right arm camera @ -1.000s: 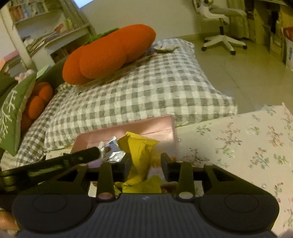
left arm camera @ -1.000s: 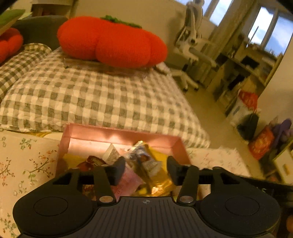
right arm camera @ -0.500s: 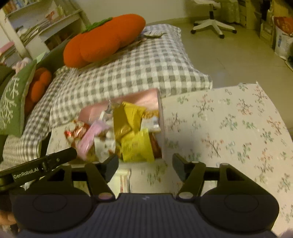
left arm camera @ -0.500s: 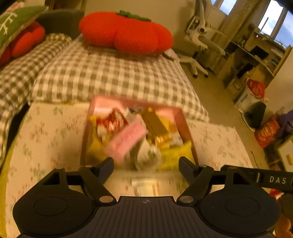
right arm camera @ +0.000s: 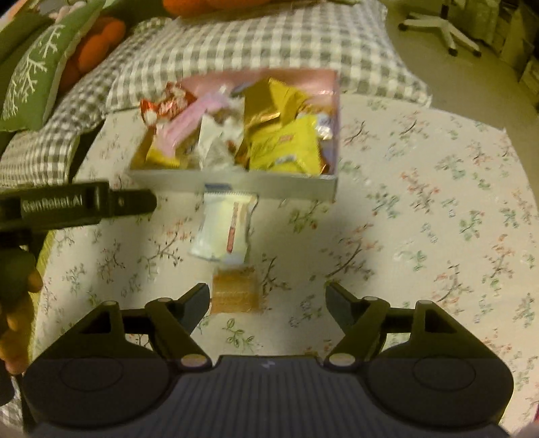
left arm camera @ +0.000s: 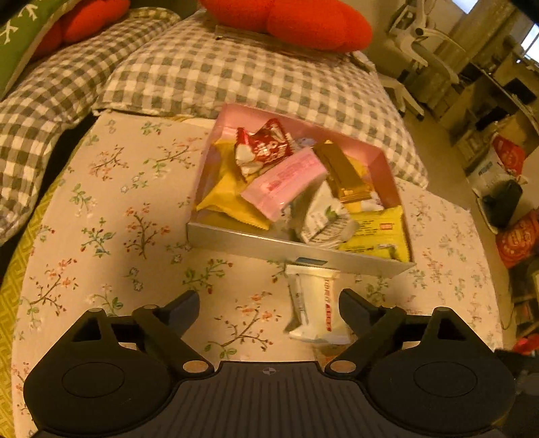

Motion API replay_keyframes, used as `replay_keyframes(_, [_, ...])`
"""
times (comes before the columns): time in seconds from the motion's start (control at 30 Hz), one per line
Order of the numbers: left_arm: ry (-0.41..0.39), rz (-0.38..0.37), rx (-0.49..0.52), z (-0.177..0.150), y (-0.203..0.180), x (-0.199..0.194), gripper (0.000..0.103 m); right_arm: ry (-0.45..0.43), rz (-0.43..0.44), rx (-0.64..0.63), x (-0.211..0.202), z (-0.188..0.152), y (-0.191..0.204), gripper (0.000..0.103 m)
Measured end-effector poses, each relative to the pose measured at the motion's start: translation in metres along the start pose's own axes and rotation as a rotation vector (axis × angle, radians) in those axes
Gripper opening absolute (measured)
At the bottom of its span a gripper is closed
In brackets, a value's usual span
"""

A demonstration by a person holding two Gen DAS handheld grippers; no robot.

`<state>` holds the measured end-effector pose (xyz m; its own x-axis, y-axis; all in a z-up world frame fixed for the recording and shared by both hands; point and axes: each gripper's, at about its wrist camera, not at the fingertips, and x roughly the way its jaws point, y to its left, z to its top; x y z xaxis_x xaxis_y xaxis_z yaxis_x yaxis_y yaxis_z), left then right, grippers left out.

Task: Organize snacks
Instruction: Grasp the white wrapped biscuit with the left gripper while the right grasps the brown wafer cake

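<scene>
Left wrist view: the left gripper [left arm camera: 268, 305] points steeply down at a surface [left arm camera: 111, 209] covered in a pale floral cloth. Its jaws stand wide and are opening, and nothing is pressed between them. A white snack packet [left arm camera: 315, 305] with red print lies flat on the cloth, between the fingertips but nearer the right-hand one, its top edge just beside the front wall of a shallow box [left arm camera: 289, 247]. The box has a grey outer wall and a pink inside, and it is heaped with wrapped snacks: a red and white packet [left arm camera: 264, 145] at the back, a long pink packet [left arm camera: 286, 182] lying slantwise over a yellow one [left arm camera: 229, 198], a gold bar [left arm camera: 343, 173], a crumpled white wrapper [left arm camera: 323, 215], and a yellow packet with a red label [left arm camera: 377, 232] in the near right corner. Behind the surface lies a grey checked cushion [left arm camera: 235, 74] bearing a red-orange plush [left arm camera: 296, 18].

Right wrist view — somewhat blurred: the right gripper [right arm camera: 266, 305] also points down at the floral surface [right arm camera: 421, 209], jaws apart and opening, with nothing gripped. A small tan, wafer-like snack [right arm camera: 235, 293] lies on the cloth just beside the left fingertip. Beyond it lies the white packet [right arm camera: 225, 225], touching or nearly touching the front wall of the box [right arm camera: 235, 183]. The same jumble of red, pink, white, gold and yellow wrappers fills the box. The left gripper's black body [right arm camera: 74, 205] reaches in from the left edge, and a hand [right arm camera: 17, 320] shows below it.
</scene>
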<state>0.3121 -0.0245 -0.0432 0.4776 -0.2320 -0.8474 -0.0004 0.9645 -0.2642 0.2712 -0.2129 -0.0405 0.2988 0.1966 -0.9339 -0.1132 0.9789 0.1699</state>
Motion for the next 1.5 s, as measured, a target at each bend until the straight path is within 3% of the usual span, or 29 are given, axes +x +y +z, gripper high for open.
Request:
replay_keyframes(0.23, [0.019,0.070,0.033,-0.010,0.003,0.015,0.095,0.015,-0.040,-0.076,0.026,-0.015,0.027,0.074])
replay_keyframes(0.43, [-0.013,0.123,0.070,-0.011,0.003,0.016,0.098,0.008,-0.058,-0.101,0.037,-0.020,0.044,0.076])
replay_keyframes(0.6, [-0.023,0.154,0.089,-0.012,0.007,0.016,0.098,0.036,-0.091,-0.110,0.044,-0.020,0.047,0.053])
replay_keyframes(0.73, [-0.015,0.170,0.097,-0.014,0.007,0.019,0.098,0.051,-0.074,-0.090,0.046,-0.020,0.041,0.043])
replay_keyframes(0.87, [-0.015,0.162,0.104,-0.014,0.004,0.019,0.098,0.049,-0.075,-0.096,0.040,-0.017,0.041,0.038])
replay_keyframes(1.23, [-0.005,0.147,0.132,-0.020,-0.014,0.030,0.098,0.035,-0.111,0.029,0.024,-0.007,0.000,0.037])
replay_keyframes(1.5, [0.046,0.066,0.080,-0.014,-0.047,0.054,0.098,-0.002,-0.136,0.145,0.008,-0.003,-0.036,0.036])
